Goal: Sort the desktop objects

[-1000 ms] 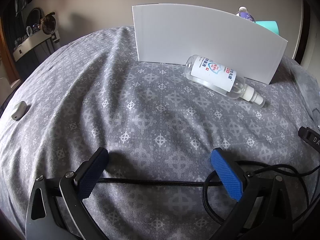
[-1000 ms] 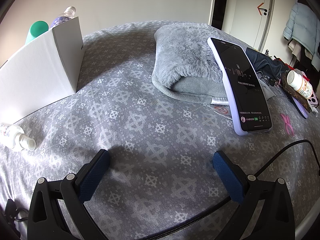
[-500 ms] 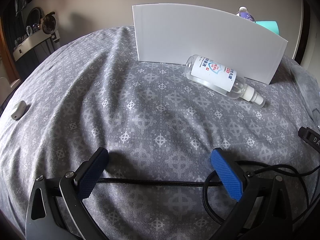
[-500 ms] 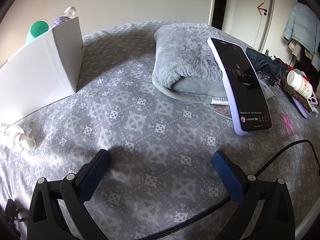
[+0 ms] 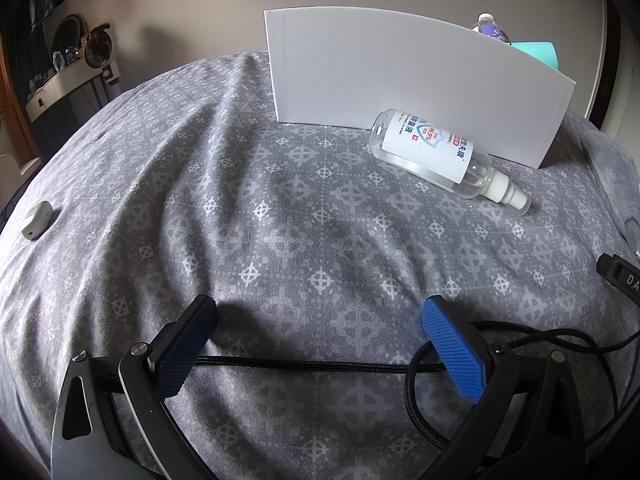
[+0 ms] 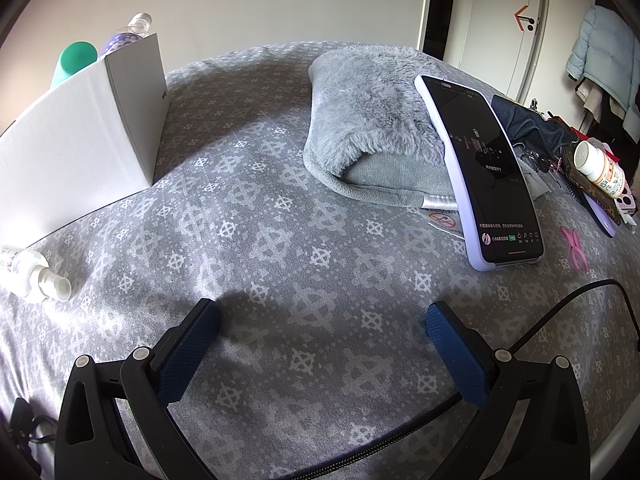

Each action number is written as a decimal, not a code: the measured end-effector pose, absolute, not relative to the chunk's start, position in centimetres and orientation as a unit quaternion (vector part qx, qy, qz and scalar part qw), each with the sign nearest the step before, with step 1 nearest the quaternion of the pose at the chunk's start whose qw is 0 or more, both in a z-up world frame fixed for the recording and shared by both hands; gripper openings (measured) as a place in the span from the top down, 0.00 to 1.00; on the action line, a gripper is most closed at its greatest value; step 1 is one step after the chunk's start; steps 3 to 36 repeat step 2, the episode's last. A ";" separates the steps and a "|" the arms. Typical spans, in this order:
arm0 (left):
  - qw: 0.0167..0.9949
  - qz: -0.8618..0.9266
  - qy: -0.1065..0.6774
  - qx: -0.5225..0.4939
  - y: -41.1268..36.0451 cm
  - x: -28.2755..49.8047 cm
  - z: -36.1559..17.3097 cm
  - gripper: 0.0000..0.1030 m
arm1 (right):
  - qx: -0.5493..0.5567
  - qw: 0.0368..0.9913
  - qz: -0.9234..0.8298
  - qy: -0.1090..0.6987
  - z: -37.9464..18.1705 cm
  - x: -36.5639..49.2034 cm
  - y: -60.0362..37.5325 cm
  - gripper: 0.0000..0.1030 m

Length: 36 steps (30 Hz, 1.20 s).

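Little of the sorting appears to have been done. In the left wrist view, a spray bottle [image 5: 444, 160] is seen lying on its side at upper right, against the foot of the white box [image 5: 400, 80]; it has not yet been put away. Behind the box's wall, a teal cup [image 5: 536, 52] and a purple-labelled bottle [image 5: 492, 28] are visible, though whether they stand inside the box or behind it cannot be told. A small grey case [image 5: 36, 220] is left at the far left edge.

The left gripper [image 5: 320, 340] is held released, jaws wide apart and empty, low over the cloth [image 5: 240, 200] at the bottom of the frame, with a braided black cable [image 5: 304, 364] lying across beneath it. The right gripper [image 6: 320, 344] is likewise spread open, with nothing grasped.

In the right wrist view, a phone [image 6: 484, 176] in a lilac case is propped against a pouch [image 6: 368, 120] at centre right; a pill bottle [image 6: 600, 168] and pink clip [image 6: 574, 246] remain among clutter at the right edge.

The cloth is a soft, wrinkled grey weave with a pale cross motif. The spray bottle is clear, smooth, cylindrical plastic and is judged likely to roll. The box is stiff, matt card; the pouch is plush and shaggy; the phone is flat and glossy.
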<state>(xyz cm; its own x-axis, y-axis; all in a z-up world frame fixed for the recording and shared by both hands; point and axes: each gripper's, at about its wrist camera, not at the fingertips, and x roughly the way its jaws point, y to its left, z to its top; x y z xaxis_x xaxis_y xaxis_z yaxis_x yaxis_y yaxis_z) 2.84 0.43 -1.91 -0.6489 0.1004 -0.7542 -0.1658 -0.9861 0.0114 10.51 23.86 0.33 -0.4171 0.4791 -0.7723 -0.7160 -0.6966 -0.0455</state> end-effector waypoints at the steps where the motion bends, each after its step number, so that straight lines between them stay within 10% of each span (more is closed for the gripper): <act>1: 0.073 0.907 0.040 -0.412 0.4 2.8 -1.9 0.00 | -0.402 0.361 0.829 0.147 0.3 10.5 23.9 0.00; 36: 0.073 0.907 0.040 -0.412 0.4 2.8 -1.9 0.00 | -0.402 0.361 0.829 0.147 0.3 10.5 23.9 0.00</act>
